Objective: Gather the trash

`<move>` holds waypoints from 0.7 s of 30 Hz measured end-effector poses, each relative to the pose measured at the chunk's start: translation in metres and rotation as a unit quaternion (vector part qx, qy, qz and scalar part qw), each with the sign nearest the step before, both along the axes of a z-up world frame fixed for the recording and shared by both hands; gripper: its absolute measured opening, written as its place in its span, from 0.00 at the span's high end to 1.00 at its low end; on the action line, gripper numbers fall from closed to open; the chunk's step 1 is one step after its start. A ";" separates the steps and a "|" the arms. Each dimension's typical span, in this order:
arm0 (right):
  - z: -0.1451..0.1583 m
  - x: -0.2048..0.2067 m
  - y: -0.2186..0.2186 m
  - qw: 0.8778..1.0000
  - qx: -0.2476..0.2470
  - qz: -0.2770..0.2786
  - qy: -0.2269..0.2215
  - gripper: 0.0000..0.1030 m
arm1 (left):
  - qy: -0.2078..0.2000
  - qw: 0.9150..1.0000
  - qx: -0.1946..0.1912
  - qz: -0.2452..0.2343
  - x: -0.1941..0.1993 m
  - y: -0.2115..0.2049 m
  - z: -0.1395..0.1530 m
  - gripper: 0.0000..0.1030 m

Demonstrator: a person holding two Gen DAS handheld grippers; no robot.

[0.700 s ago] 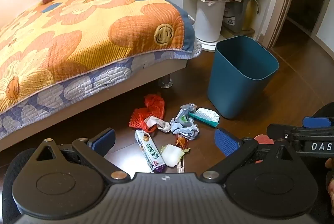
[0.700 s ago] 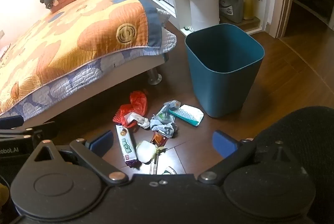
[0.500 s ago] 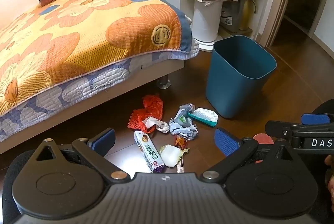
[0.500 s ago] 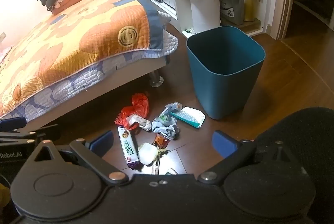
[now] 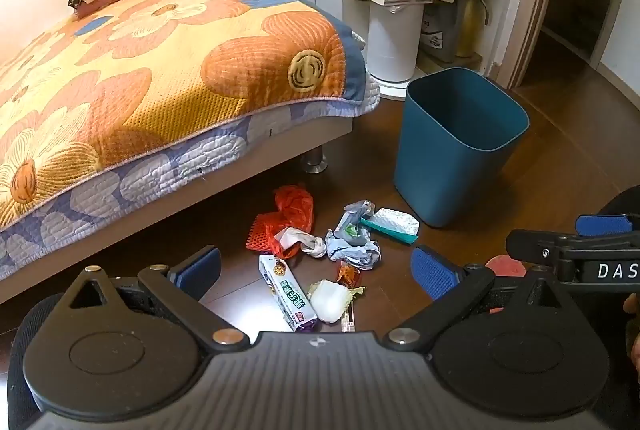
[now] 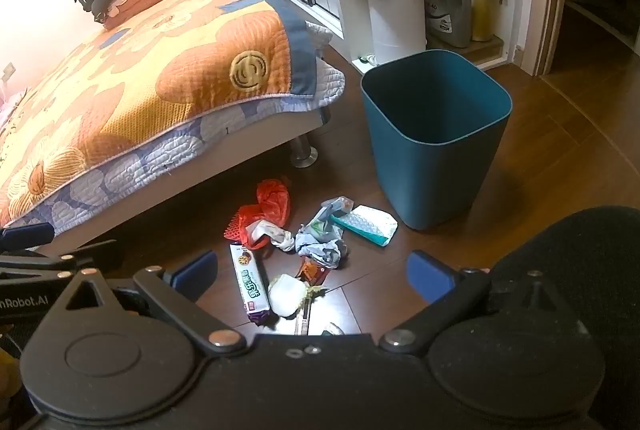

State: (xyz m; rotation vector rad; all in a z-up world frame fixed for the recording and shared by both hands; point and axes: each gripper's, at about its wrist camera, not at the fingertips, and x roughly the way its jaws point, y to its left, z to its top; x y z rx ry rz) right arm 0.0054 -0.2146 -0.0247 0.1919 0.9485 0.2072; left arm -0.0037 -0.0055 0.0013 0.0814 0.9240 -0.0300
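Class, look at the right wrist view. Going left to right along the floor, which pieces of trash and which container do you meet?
Red net bag → crumpled grey-blue wrapper → white and teal tissue pack → blue bin.

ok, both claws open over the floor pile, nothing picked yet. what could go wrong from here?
1. The trash lies bunched: the crumpled blue paper touches the white tissue wad and the red plastic bag, so one grab may drag neighbours.
2. The flat biscuit wrapper may slip from the right claw.
3. The left claw works the same pile, so they could collide.
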 end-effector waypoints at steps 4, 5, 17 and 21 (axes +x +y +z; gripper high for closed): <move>0.000 0.000 0.000 1.000 0.001 0.000 0.000 0.02 | 0.000 1.000 -0.001 0.000 0.000 0.000 0.001 0.01; 0.000 0.000 0.000 1.000 0.001 0.000 0.000 0.02 | 0.000 1.000 -0.001 0.000 0.000 0.000 0.001 0.01; 0.000 -0.001 0.000 1.000 0.003 -0.001 -0.001 0.02 | 0.000 1.000 -0.001 0.000 0.000 0.000 0.001 0.01; 0.000 -0.001 -0.001 1.000 0.003 -0.001 -0.001 0.02 | 0.000 1.000 -0.001 0.000 0.001 0.000 0.003 0.01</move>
